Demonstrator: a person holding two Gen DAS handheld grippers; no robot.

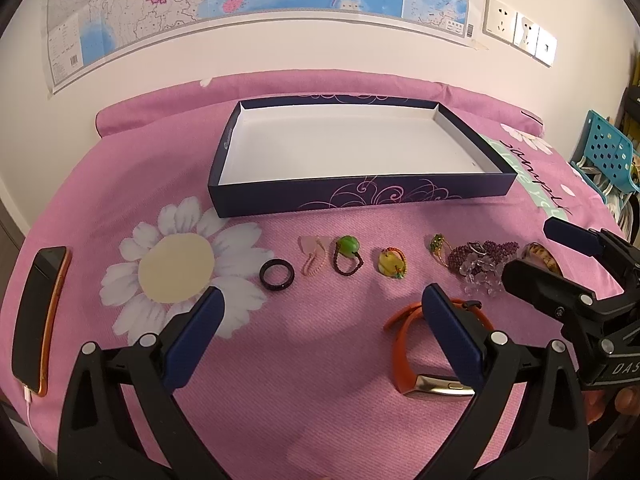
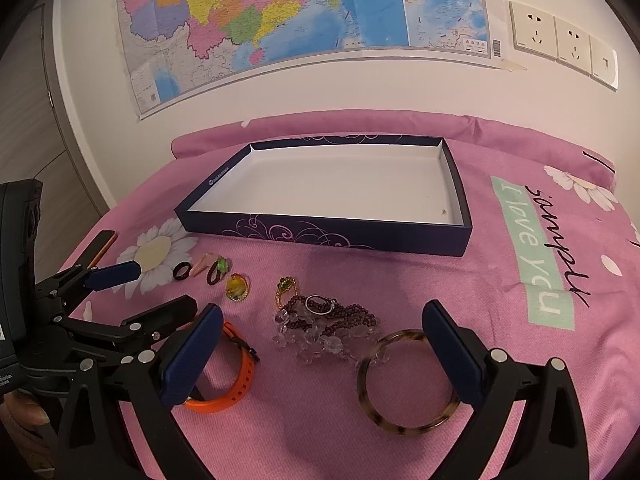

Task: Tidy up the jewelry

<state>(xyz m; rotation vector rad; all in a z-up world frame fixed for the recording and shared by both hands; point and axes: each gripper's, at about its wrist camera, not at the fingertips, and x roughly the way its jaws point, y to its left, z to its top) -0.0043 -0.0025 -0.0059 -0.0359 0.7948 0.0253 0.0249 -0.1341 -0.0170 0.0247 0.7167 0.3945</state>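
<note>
Your navy box (image 1: 360, 196) sits empty on the pink bedspread (image 1: 280, 380), jewelry lined up in front: tortoiseshell bangle (image 2: 408, 384), orange watch (image 1: 404, 344), black ring (image 1: 277, 275). Both tongs, left (image 1: 320, 340) and right (image 2: 320, 344), are spread wide, holding nothing.

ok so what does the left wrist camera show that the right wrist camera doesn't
Only the left wrist view shows the whole phone with its white cable, and the orange band's gold clasp. Only the right wrist view shows the full brown bangle, the "I love you" print and a doorway at far left. Both show the empty navy box, the row of small trinkets, the bead pile, the map, and both grippers open, left and right.
</note>
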